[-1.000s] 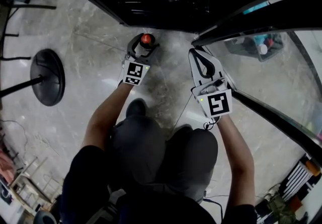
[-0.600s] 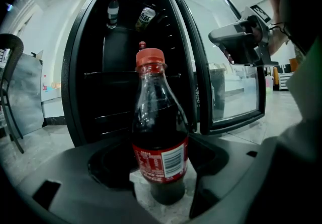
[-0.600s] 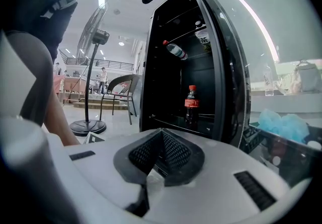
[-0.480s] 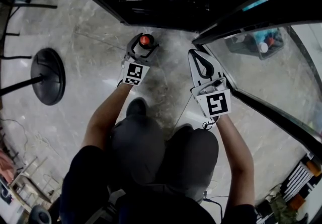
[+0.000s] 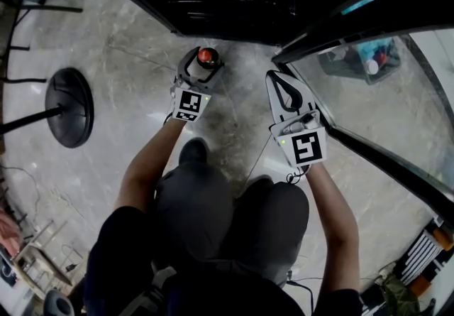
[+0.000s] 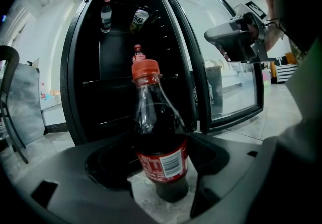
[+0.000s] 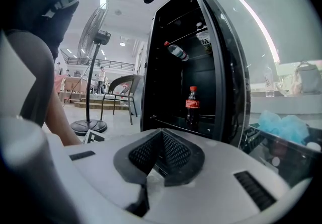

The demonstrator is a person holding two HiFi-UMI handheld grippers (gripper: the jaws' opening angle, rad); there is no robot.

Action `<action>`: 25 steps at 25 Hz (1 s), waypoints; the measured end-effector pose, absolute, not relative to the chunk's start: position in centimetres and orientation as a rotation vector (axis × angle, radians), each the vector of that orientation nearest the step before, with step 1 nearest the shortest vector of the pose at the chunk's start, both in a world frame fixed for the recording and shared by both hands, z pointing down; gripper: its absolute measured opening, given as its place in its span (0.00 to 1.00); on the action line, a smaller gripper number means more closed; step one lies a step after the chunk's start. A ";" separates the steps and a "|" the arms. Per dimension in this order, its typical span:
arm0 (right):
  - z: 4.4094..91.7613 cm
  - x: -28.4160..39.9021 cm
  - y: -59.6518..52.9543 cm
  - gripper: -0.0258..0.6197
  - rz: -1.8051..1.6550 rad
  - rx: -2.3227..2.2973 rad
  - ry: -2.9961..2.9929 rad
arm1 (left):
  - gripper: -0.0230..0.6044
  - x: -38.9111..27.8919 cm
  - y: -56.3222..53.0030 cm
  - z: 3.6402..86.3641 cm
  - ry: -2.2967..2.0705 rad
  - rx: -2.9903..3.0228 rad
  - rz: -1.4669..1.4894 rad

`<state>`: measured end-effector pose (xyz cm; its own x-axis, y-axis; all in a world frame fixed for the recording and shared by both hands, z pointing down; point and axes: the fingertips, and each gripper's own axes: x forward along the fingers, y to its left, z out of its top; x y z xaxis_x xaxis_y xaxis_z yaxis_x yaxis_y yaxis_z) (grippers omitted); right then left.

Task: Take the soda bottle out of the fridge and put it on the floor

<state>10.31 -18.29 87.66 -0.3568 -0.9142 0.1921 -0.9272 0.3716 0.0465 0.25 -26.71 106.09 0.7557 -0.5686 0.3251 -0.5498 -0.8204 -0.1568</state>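
A cola bottle (image 6: 160,137) with a red cap and red label stands upright on the stone floor in front of the open fridge (image 6: 121,67). My left gripper (image 5: 203,60) is low around it. Its jaws are open, one on each side, and floor shows between the left jaw and the bottle. In the head view only the red cap (image 5: 207,57) shows inside the jaw ring. My right gripper (image 5: 278,79) hovers to the right near the door edge, shut and empty. A second cola bottle (image 7: 191,101) stands on a fridge shelf.
The glass fridge door (image 5: 369,94) swings open on the right, close to my right gripper. More bottles (image 6: 105,14) lie on the upper shelves. A floor fan's round base (image 5: 67,107) sits at the left. The person's knees are just behind both grippers.
Almost nothing has changed. The left gripper and the bottle cap have shifted a few pixels toward me, and the right gripper has stayed put.
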 end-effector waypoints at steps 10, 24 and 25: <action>87.9 9.9 -18.2 0.07 0.107 1.646 -2.453 | 0.58 -0.8 -26.3 105.3 0.934 -2.896 -0.545; 87.7 9.9 -18.3 0.07 0.094 1.652 -2.459 | 0.49 -4.6 -24.0 100.9 0.891 -2.910 -0.466; 87.6 9.7 -18.3 0.07 0.093 1.647 -2.461 | 0.47 -4.7 -24.1 100.9 0.896 -2.905 -0.467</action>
<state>9.73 -18.27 87.62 -0.3711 -0.9106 0.1821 -0.9217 0.3850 0.0469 -4.73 -24.12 100.89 0.7844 -0.5596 0.2677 -0.5397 -0.8283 -0.1501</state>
